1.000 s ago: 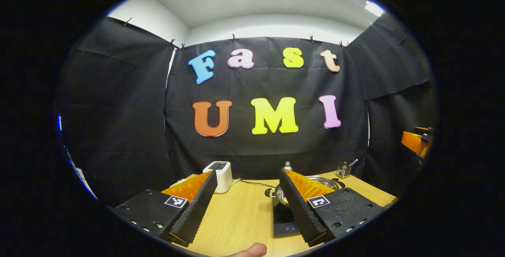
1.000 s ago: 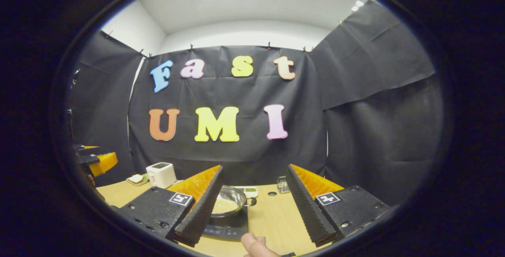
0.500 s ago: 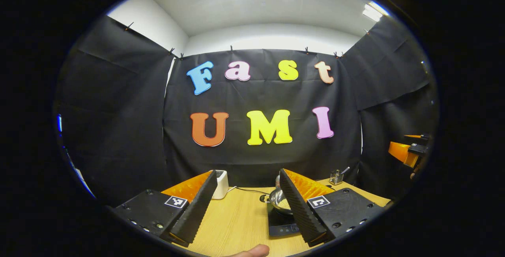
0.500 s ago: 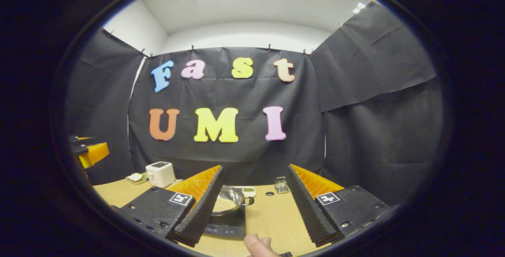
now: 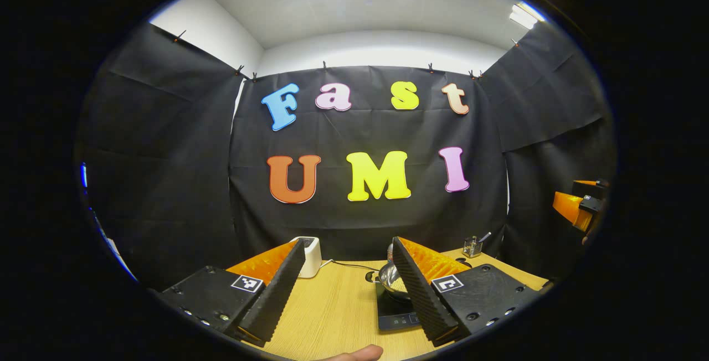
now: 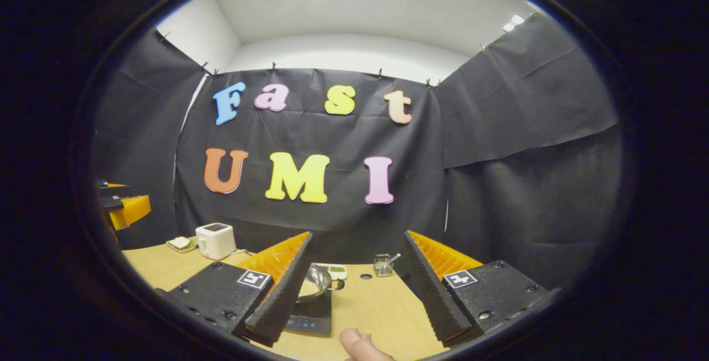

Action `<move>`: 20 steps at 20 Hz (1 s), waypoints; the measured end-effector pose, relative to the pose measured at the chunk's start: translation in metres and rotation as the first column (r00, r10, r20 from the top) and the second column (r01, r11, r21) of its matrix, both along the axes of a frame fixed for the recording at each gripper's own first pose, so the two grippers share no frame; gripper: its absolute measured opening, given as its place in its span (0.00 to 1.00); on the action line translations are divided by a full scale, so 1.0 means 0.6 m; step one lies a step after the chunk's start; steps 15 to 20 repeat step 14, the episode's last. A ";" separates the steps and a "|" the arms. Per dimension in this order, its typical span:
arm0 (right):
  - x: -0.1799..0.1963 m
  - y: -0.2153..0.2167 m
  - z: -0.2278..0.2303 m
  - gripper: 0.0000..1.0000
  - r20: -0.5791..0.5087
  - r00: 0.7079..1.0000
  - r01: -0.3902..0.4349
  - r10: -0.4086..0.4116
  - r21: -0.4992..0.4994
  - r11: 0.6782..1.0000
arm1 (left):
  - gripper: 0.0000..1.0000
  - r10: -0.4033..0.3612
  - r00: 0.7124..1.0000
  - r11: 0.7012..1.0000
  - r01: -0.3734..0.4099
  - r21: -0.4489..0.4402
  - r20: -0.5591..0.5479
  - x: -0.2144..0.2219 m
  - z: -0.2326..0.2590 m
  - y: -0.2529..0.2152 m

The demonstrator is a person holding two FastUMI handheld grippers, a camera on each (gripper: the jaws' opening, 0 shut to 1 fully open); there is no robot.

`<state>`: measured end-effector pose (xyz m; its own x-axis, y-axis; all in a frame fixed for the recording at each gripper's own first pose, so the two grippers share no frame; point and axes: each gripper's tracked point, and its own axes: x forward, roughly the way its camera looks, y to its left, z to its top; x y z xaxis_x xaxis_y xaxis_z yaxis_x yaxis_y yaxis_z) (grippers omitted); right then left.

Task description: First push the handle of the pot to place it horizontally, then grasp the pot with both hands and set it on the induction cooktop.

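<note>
A steel pot [image 6: 314,286] with pale grains inside sits on the black induction cooktop [image 6: 314,316]; its small dark handle [image 6: 339,284] points right. In the left gripper view the pot [image 5: 389,282] on the cooktop [image 5: 394,318] is half hidden behind one finger. My left gripper [image 5: 348,247] is open, held back from the pot with nothing between its fingers. My right gripper [image 6: 357,239] is open too, with the pot behind its left finger. The left gripper [image 6: 126,210] shows at the far left edge, the right gripper [image 5: 576,206] at the far right edge.
A white toaster [image 6: 215,240] and a plate with bread [image 6: 180,243] stand at the back left of the wooden table [image 6: 376,311]. A small cup with a utensil [image 6: 381,264] and a white dish [image 6: 335,270] stand behind the cooktop. A thumb [image 6: 360,344] shows at the bottom.
Both grippers have drawn back from the pot, which now looks smaller and farther off. The right gripper view has swung so that the pot and toaster sit further left. Both stay open.
</note>
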<state>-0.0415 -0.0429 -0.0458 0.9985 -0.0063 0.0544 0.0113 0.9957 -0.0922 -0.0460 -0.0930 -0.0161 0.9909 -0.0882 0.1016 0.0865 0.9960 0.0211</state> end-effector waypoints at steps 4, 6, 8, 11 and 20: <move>-0.006 0.007 -0.002 0.96 -0.006 1.000 -0.020 0.020 0.003 1.000 | 0.94 -0.014 1.000 1.000 0.014 0.001 -0.012 0.001 -0.005 -0.005; -0.009 0.005 -0.003 0.96 -0.007 1.000 -0.020 0.020 0.003 1.000 | 0.94 -0.019 1.000 1.000 0.019 0.001 -0.016 0.001 -0.007 -0.008; -0.012 0.004 -0.002 0.96 -0.005 1.000 -0.020 0.020 0.005 1.000 | 0.95 -0.022 1.000 1.000 0.022 0.000 -0.020 0.001 -0.009 -0.007; -0.014 0.004 -0.006 0.96 -0.005 1.000 -0.025 0.025 0.008 1.000 | 0.95 -0.022 1.000 1.000 0.022 0.001 -0.021 0.003 -0.011 -0.007; -0.015 0.001 -0.007 0.96 -0.003 1.000 -0.026 0.026 0.015 1.000 | 0.95 -0.021 0.999 1.000 0.021 -0.005 -0.027 0.002 -0.016 -0.008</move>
